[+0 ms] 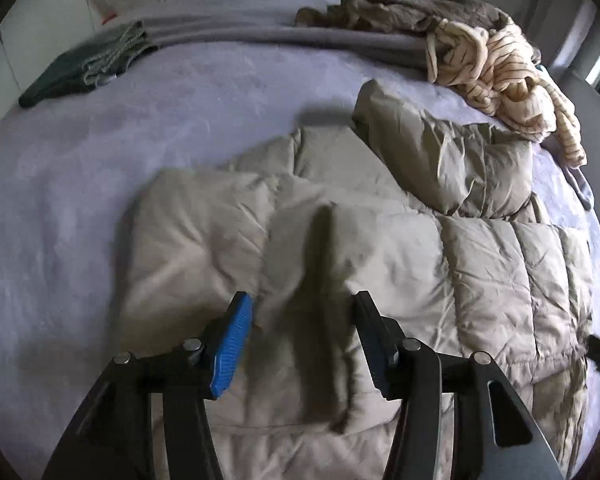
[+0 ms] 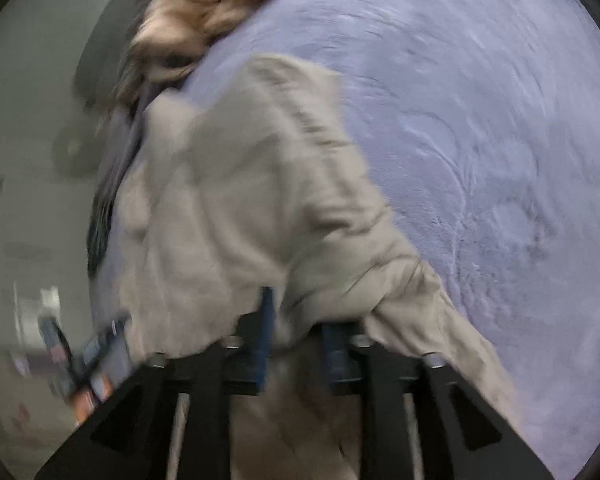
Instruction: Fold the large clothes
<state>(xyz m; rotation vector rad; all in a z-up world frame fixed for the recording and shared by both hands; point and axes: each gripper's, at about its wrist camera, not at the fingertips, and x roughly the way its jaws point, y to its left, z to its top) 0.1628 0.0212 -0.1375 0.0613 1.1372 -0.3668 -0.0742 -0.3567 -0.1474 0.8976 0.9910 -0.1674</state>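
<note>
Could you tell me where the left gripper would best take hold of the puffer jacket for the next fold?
Probably the thin left edge of the jacket, approached from the bare bedsheet side. There the padding ends in a flat hem. The left gripper is open above the jacket; the right gripper already pinches fabric.

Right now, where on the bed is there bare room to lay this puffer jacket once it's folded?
The widest bare patch of lavender bedspread lies left of the beige puffer jacket, bordered by the dark green folded clothes and the rolled grey blanket behind. The far right is crowded with the striped cream garment and brown pile.
</note>
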